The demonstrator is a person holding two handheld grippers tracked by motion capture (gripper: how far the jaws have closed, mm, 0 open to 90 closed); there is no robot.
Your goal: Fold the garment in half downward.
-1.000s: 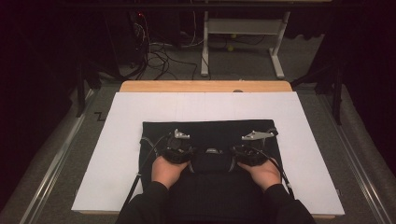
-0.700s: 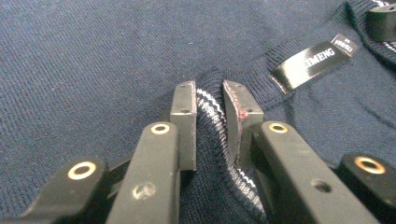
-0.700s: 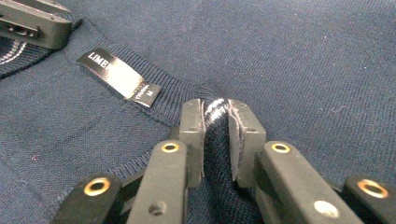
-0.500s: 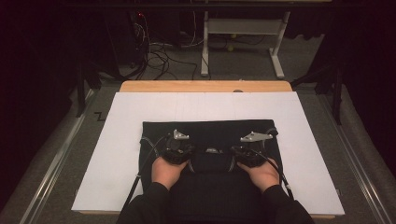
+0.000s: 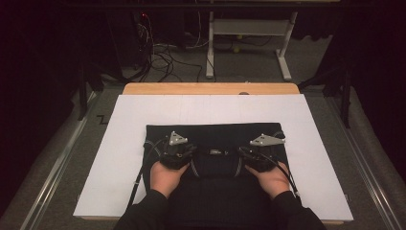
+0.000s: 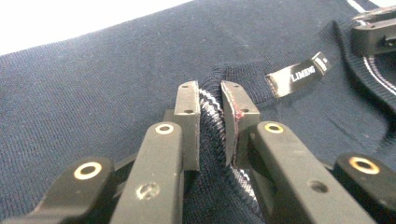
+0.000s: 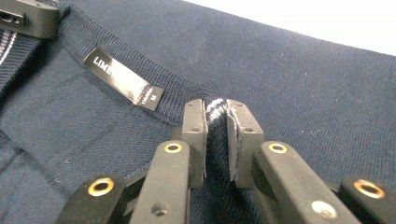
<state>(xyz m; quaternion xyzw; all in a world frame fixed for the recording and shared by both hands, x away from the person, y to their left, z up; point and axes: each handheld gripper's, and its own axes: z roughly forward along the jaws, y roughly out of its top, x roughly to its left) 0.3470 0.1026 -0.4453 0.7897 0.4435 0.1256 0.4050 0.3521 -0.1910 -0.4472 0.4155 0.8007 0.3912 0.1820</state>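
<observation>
A white sheet (image 5: pixel 119 158) covers most of the wooden table (image 5: pixel 210 88), and on it, toward the person's side, lies a dark navy sweater (image 5: pixel 213 134) spread flat, its collar facing the person. Compared with the earlier high views, the garment sits in the same spot on the sheet, with no visible shift of its edges.

The left hand (image 5: pixel 165 176) and right hand (image 5: pixel 272 179) come in from the bottom and rest on the sweater, each holding a gripper; both hands look to be where they were a second ago, with at most a very slight change in the right one's angle.

The left gripper (image 6: pixel 211 122) has its jaws pressed together on a fold of the ribbed collar (image 6: pixel 212 154), the white stripe of the rib showing between them. The right gripper (image 7: pixel 215 135) pinches the collar in the same way on the other side of the neck opening, its jaws closed on a raised ridge of knit.

Between the two grippers lies the black neck label (image 7: pixel 122 81), flat on the inside of the collar, its lettering partly readable. In the left gripper view the same label stands slightly lifted, near the other gripper.
</observation>
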